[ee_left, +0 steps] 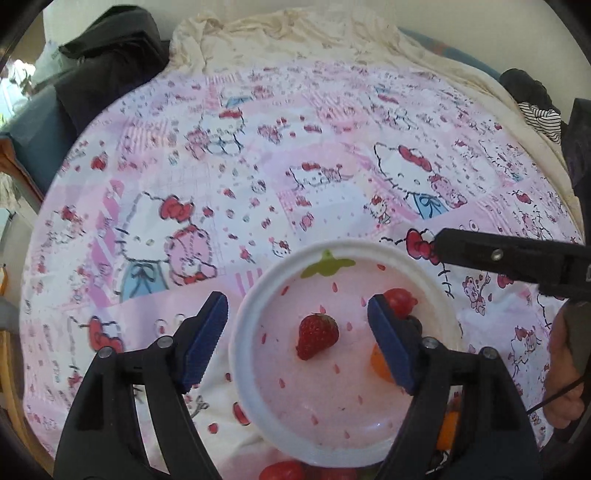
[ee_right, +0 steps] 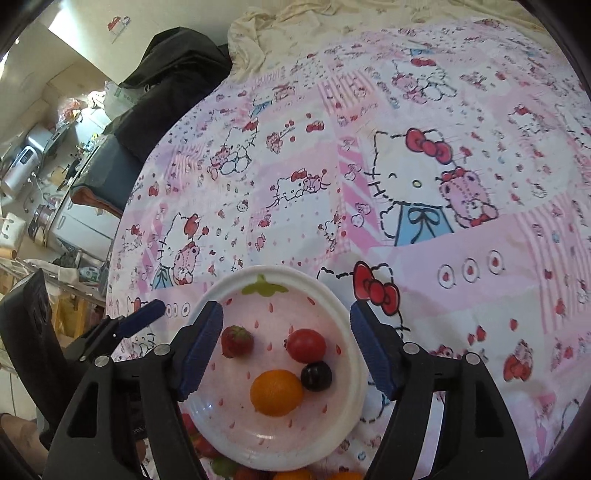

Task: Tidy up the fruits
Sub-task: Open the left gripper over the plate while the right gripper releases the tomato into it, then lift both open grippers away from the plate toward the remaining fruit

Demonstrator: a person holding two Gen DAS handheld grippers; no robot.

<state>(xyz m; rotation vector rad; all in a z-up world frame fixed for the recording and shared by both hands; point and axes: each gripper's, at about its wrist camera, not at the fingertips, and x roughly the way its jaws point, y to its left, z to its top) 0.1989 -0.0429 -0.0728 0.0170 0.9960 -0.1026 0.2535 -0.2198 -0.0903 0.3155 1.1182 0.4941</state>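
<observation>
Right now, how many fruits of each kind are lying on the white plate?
Strawberry: 1
Tomato: 1
Orange: 1
Dark grape: 1
Total on the plate: 4

No word, brand, label or number can be read in either view. The pink patchwork cloth (ee_right: 424,229) carries only cartoon cat figures with red bows, bears and small strawberries; some patches may hold tiny printed lettering, but it is too blurred to make out. The white plate (ee_right: 343,306) shows a painted green leaf and red drops, no writing. A small red-and-blue mark on the far wall (ee_right: 118,24) in the right wrist view is too small to read.
</observation>
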